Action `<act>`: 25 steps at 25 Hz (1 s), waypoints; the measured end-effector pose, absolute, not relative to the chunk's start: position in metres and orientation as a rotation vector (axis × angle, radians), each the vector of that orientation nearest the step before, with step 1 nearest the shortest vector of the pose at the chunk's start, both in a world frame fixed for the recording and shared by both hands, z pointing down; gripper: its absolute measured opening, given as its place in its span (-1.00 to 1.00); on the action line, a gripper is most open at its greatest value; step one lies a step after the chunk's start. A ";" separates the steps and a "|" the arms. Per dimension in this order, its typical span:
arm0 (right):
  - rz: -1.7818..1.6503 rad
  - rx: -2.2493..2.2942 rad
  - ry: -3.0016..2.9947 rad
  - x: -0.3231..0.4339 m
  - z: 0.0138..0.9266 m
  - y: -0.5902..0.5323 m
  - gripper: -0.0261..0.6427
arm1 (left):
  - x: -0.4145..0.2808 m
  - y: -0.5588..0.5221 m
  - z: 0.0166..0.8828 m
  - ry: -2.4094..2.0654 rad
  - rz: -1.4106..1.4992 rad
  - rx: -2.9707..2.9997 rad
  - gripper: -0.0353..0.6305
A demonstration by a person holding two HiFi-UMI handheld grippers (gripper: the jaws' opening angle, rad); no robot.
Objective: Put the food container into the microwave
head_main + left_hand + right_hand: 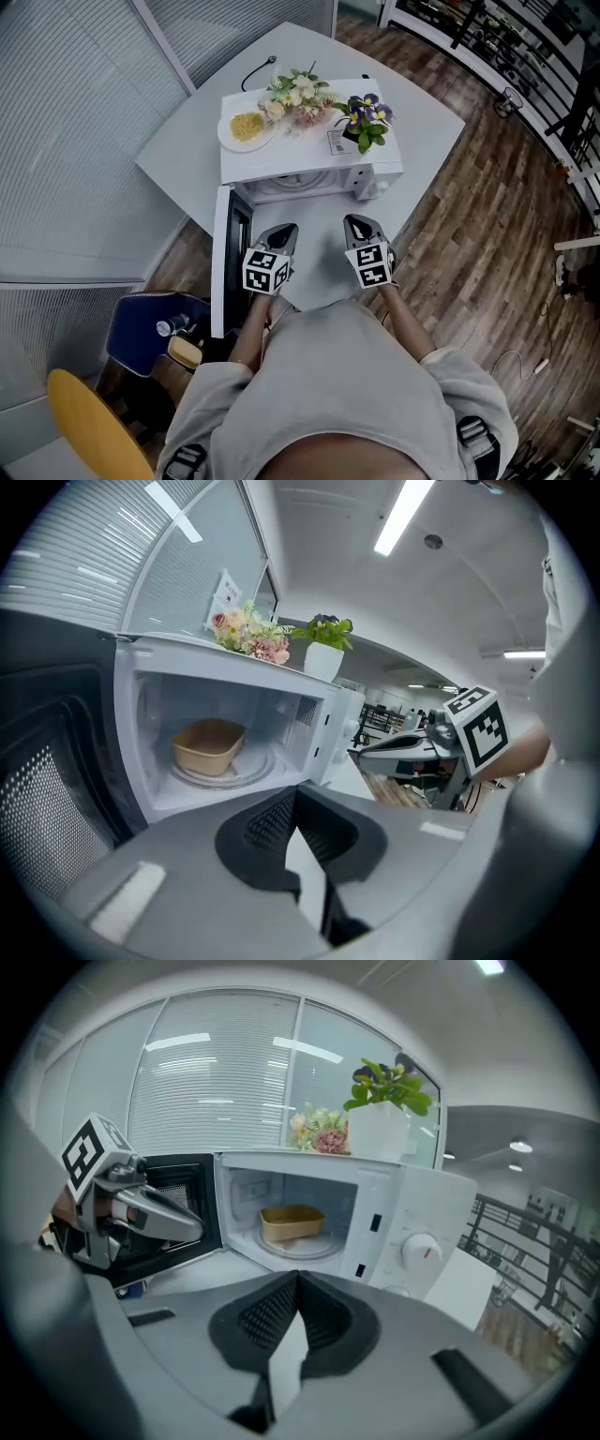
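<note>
White tabletop (187, 150) w/ boxy microwave (309, 157), tan rounded container (208, 745) inside

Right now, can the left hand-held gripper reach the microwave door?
Probably yes. The microwave door stands swung open just beside the left hand-held gripper, and nothing visible sits between them.

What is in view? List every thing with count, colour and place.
microwave: one, white, on the table, door open
food container: one, tan, inside the microwave
plate: one, white, yellow food, on the microwave
flowers: one bunch, pink and cream, on the microwave
potted plant: one, purple blooms, on the microwave
table: one, white, under the microwave
chair: one, blue, near the open door
left gripper: one, grey, shut, empty, facing the microwave
right gripper: one, grey, shut, empty, facing the microwave
</note>
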State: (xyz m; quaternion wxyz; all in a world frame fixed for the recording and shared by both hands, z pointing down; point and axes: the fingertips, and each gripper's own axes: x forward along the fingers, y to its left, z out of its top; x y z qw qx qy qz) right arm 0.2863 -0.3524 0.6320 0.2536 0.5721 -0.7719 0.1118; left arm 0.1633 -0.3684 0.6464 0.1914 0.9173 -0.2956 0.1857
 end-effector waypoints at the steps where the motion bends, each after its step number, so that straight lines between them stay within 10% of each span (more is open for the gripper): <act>1: 0.313 1.567 -2.094 0.289 0.633 -0.350 -0.88 | 0.164 -0.369 0.647 -0.830 0.520 2.574 -0.86; 25: 0.399 1.683 -2.030 0.313 0.639 -0.337 -0.88 | 0.173 -0.367 0.651 -0.796 0.512 2.574 -0.86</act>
